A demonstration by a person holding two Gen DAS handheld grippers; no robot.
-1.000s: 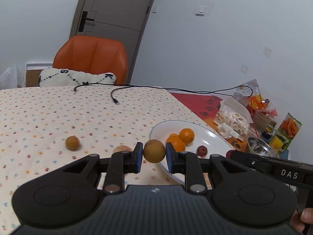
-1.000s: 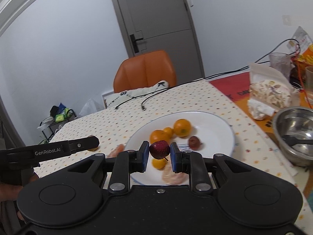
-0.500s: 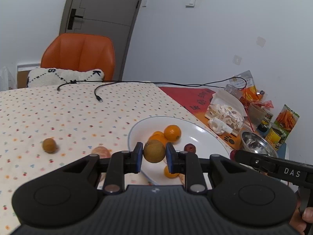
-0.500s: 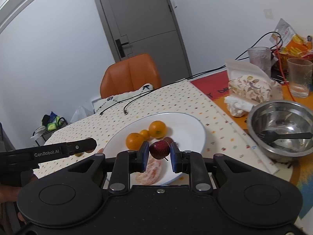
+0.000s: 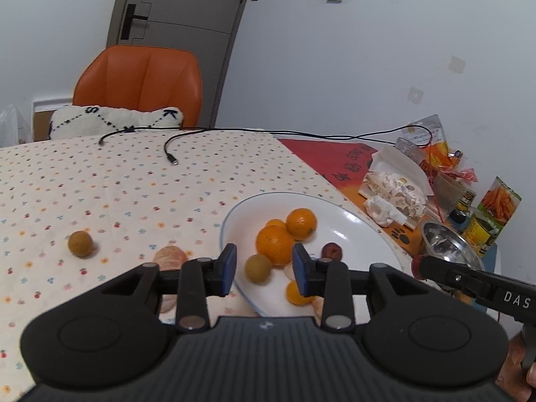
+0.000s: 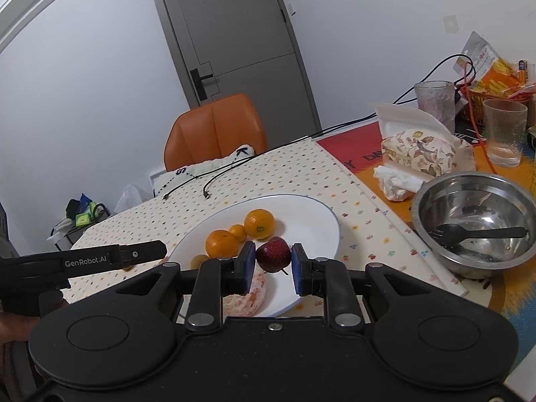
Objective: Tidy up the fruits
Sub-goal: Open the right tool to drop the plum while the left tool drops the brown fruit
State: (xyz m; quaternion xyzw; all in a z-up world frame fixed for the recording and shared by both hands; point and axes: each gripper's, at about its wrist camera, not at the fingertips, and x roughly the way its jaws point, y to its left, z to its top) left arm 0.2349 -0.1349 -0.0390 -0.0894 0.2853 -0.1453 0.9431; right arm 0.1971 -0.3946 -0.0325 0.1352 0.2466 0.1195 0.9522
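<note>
My left gripper (image 5: 264,269) stands open over the near left rim of the white plate (image 5: 351,221). A round brown fruit (image 5: 258,268) sits loose between its blue pads, touching neither. The plate (image 6: 301,207) also holds oranges (image 5: 274,244), a small dark red fruit (image 5: 331,250) and a peeled tangerine (image 6: 248,298). My right gripper (image 6: 273,263) is shut on a dark red fruit (image 6: 273,254) above the plate's near side. On the cloth to the left lie another brown fruit (image 5: 80,243) and a peeled tangerine (image 5: 171,258).
A steel bowl (image 6: 435,201) with a black spork stands right of the plate. Behind it are a tissue pack (image 6: 418,154), two glasses (image 6: 504,134) and snack bags (image 5: 499,201). Black cables (image 5: 171,154) lie across the far cloth, and an orange chair (image 5: 140,83) stands beyond the table.
My left gripper has opened and let go of the brown fruit at the plate. The right gripper keeps its hold on the red fruit and has shifted over the plate.
</note>
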